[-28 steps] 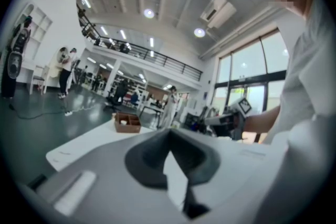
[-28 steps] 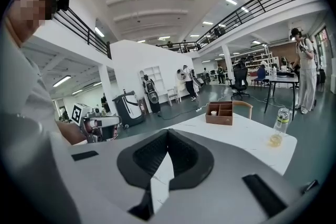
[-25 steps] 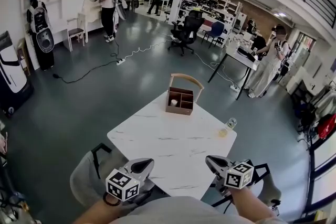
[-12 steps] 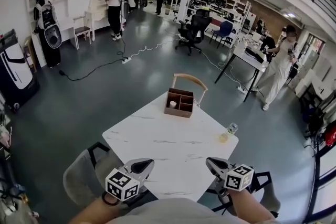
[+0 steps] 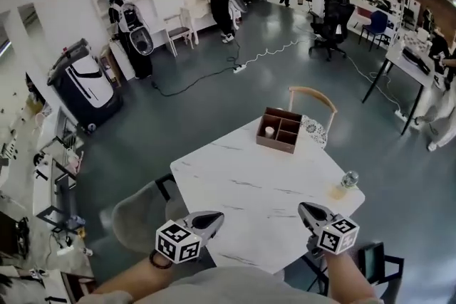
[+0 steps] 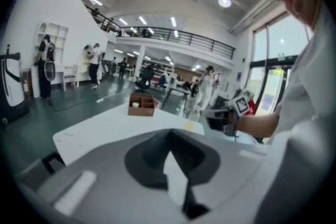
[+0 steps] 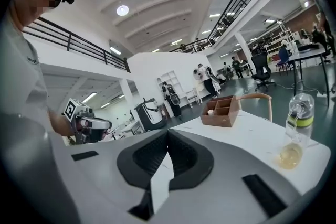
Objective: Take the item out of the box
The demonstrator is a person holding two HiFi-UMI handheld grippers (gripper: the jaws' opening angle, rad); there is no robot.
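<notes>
The small white item (image 5: pixel 269 131) is seen in a left compartment of the wooden box (image 5: pixel 276 145) at the table's (image 5: pixel 249 189) far edge. Only the head view has been swung aside. The left gripper (image 5: pixel 216 218) and right gripper (image 5: pixel 305 209) (both closed, empty) are kept at the near edge, so no reach is judged begun.

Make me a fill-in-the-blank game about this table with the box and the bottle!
1. The brown box sits on the white ____.
2. Inside the box is a small ____ cup.
3. The bottle has ____ liquid at its bottom.
4. The left gripper and the right gripper are shut and hold ____.

Missing words: table, white, yellow, nothing.
</notes>
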